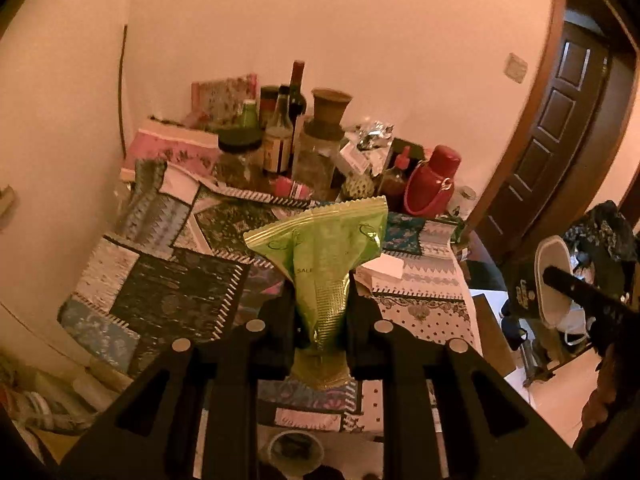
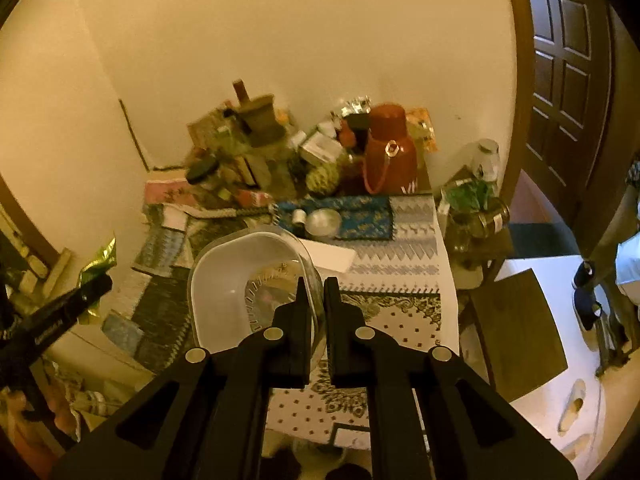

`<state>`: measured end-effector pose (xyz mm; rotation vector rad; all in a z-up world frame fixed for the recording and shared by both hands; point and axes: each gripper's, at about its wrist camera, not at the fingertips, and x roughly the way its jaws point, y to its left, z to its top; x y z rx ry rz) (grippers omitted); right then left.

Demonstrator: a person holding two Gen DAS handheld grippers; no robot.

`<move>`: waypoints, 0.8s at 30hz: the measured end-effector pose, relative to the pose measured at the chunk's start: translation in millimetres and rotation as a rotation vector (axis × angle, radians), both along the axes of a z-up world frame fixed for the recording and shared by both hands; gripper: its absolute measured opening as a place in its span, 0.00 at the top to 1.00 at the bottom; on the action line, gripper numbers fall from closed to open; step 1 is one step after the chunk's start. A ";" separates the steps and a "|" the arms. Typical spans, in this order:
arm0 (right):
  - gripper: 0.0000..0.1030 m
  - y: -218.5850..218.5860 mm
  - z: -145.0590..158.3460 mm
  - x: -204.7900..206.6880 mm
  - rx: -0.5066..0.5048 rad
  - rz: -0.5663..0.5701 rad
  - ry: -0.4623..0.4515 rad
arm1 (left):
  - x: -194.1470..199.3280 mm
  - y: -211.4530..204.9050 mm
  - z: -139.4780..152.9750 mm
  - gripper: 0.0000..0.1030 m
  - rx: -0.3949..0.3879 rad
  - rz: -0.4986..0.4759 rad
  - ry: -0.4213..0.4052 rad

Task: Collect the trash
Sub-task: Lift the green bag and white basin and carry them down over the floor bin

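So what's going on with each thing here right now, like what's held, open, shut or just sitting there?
Left hand-held gripper: shut on the green wrapper.
Green wrapper: crumpled, lifted off the table.
Right hand-held gripper: shut on the white tub's rim.
White tub: held tilted above the table, nothing visible inside.
Red flask: upright, lid on.
Door: shut, as far as visible.

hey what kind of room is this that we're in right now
Most likely a lived-in home, perhaps a dining or kitchen corner. A table with a patchwork cloth stands against the wall, crowded with sauce bottles and a red thermos, and a wooden panelled door opens beside it.
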<state>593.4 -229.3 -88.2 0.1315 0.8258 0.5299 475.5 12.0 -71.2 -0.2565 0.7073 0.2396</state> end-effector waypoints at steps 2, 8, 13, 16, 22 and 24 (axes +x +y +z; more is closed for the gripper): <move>0.95 -0.7 7.3 -11.3 0.015 -0.013 -0.014 | -12.0 -2.0 8.6 0.82 0.006 -0.012 -0.026; 0.95 6.1 25.1 -51.6 0.009 -0.063 -0.067 | -49.5 1.9 30.2 0.82 -0.005 -0.085 -0.115; 0.95 19.9 31.2 -96.2 -0.002 -0.126 -0.073 | -89.2 13.2 38.4 0.82 0.000 -0.153 -0.148; 0.95 30.3 32.3 -125.7 -0.012 -0.145 -0.079 | -119.0 21.8 38.6 0.82 -0.003 -0.176 -0.160; 0.95 42.8 32.1 -186.1 -0.001 -0.190 -0.077 | -179.3 36.0 32.2 0.82 -0.015 -0.221 -0.151; 0.95 44.9 30.4 -201.2 -0.003 -0.201 -0.074 | -199.4 39.1 30.1 0.82 -0.013 -0.239 -0.150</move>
